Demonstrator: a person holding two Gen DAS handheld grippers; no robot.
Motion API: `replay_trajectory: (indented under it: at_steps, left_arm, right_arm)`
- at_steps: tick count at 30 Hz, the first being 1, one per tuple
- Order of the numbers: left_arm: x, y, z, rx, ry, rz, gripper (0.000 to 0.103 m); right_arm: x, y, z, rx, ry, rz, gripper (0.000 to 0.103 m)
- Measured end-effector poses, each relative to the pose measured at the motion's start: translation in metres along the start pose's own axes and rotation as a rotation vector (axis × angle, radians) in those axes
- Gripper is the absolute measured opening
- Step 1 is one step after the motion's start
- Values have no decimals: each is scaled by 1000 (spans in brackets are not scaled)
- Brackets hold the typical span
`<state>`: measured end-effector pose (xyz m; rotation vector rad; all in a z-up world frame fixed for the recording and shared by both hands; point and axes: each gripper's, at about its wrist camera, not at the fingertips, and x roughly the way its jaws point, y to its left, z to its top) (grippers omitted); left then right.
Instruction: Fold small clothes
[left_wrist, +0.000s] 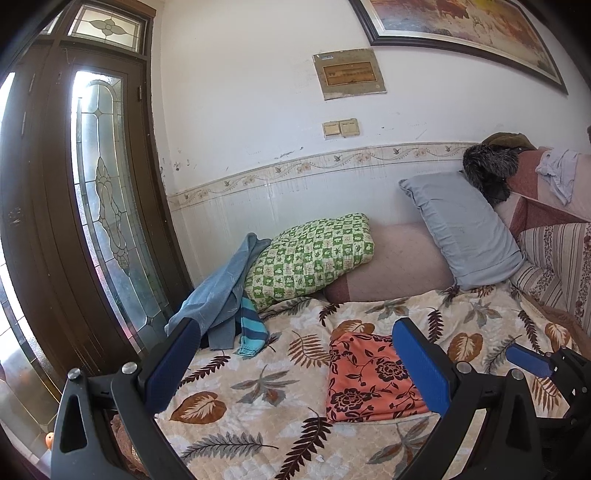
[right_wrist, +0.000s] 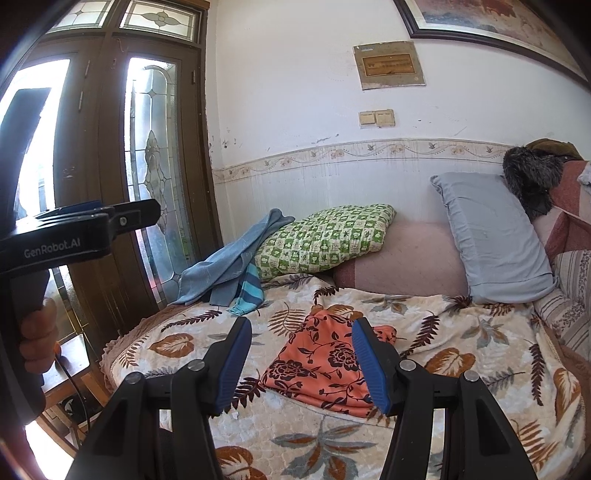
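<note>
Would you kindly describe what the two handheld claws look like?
Each claw, left and right, has black arms with silver rivets and blue ribbed pads. The left claw's black body carries white "GenRobot.AI" lettering, and a black cable hangs below its handle.

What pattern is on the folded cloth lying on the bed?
The folded cloth is orange-coral with dark maroon flowers and vines, clearest in the right wrist view.

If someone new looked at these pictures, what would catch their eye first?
Probably the orange floral garment, lying folded mid-bed on the leaf-print blanket, between the open right tongs. Next, the green checked pillow by the wall, with a blue cloth draped beside it near the glass door.
</note>
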<state>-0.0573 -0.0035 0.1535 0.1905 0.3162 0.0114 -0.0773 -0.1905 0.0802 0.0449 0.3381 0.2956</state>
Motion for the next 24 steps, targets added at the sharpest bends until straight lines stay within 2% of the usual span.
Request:
replay_trajectory:
  at_steps: [16, 24]
  left_arm:
    - [28, 18, 3, -43, 13, -41, 103]
    - [51, 23, -3, -60, 27, -55, 103]
  right_arm:
    - [27, 14, 5, -43, 39, -2, 60]
    - [51, 26, -4, -70, 85, 16, 60]
